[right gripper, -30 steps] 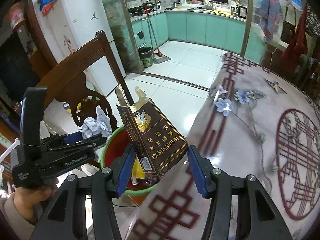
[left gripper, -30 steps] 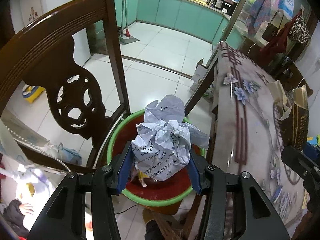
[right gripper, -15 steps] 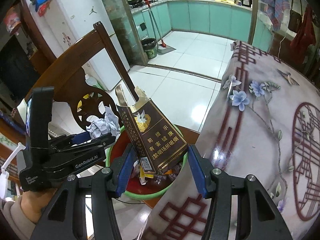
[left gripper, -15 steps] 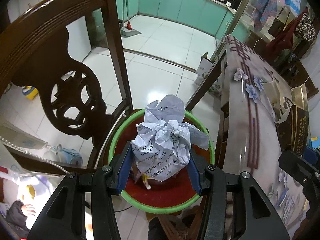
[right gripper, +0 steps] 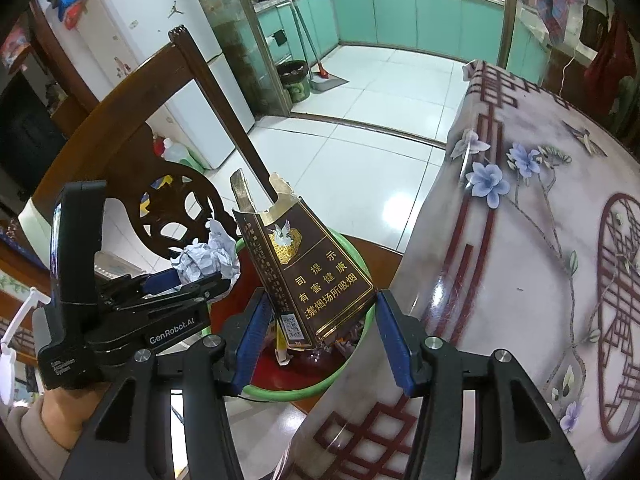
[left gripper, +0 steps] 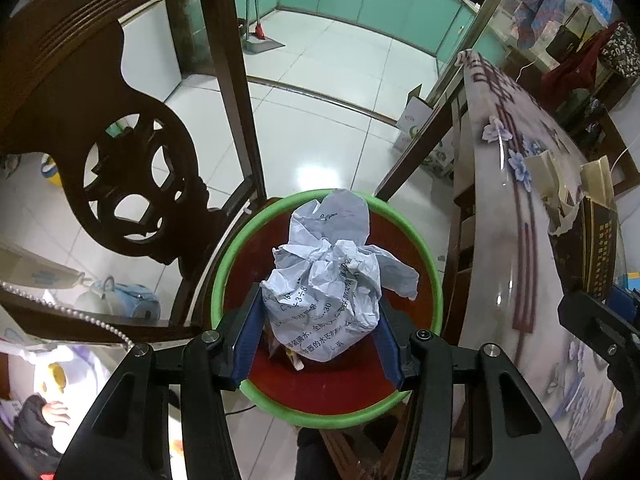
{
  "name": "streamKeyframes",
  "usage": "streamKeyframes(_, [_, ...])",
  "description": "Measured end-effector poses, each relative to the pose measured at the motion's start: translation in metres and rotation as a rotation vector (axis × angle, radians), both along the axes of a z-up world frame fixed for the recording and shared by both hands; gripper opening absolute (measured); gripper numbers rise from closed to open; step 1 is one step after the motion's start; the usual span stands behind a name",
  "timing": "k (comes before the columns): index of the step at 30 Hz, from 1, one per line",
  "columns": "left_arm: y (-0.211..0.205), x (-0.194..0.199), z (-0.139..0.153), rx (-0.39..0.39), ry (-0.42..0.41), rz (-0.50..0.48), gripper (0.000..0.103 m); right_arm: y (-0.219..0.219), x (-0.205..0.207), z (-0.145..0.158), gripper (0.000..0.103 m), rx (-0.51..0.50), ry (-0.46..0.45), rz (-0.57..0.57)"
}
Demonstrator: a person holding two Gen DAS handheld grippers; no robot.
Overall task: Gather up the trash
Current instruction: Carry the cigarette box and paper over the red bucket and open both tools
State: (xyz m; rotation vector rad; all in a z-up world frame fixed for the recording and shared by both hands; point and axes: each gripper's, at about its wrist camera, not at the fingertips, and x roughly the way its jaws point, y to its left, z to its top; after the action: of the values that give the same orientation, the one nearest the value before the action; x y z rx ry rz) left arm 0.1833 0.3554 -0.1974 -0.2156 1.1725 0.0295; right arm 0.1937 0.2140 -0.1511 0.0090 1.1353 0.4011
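My left gripper (left gripper: pixel 320 320) is shut on a crumpled white paper ball (left gripper: pixel 328 280) with printed text, held right above a red bin with a green rim (left gripper: pixel 224 264) that stands on a chair seat. My right gripper (right gripper: pixel 320 320) is shut on a torn brown cigarette carton (right gripper: pixel 308 272) with gold lettering, held over the same bin (right gripper: pixel 352 364). The left gripper (right gripper: pixel 168 292) with its paper ball (right gripper: pixel 208 258) also shows in the right wrist view. Some scraps lie in the bin's bottom. The carton (left gripper: pixel 596 236) shows at the right edge of the left wrist view.
A dark carved wooden chair back (left gripper: pixel 120 152) rises left of the bin. A table with a flowered cloth (right gripper: pixel 540 260) lies to the right, its edge close to the bin. White tile floor (left gripper: pixel 320 120) and teal kitchen cabinets (right gripper: pixel 400 12) lie beyond.
Both grippers have moved forward and over the bin, each still holding its item. The bin now lies more fully under the paper ball and the carton.
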Motion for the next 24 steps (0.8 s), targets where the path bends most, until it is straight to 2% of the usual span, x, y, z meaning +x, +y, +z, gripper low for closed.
streamKeyframes(10, [0.003, 0.005, -0.021, 0.021, 0.052, 0.0, 0.048, 0.006, 0.011, -0.019, 0.052, -0.013, 0.035, 0.015])
streamKeyframes(24, [0.004, 0.009, -0.035, -0.001, 0.106, 0.005, 0.049, 0.011, 0.017, -0.029, 0.052, -0.04, 0.047, 0.033])
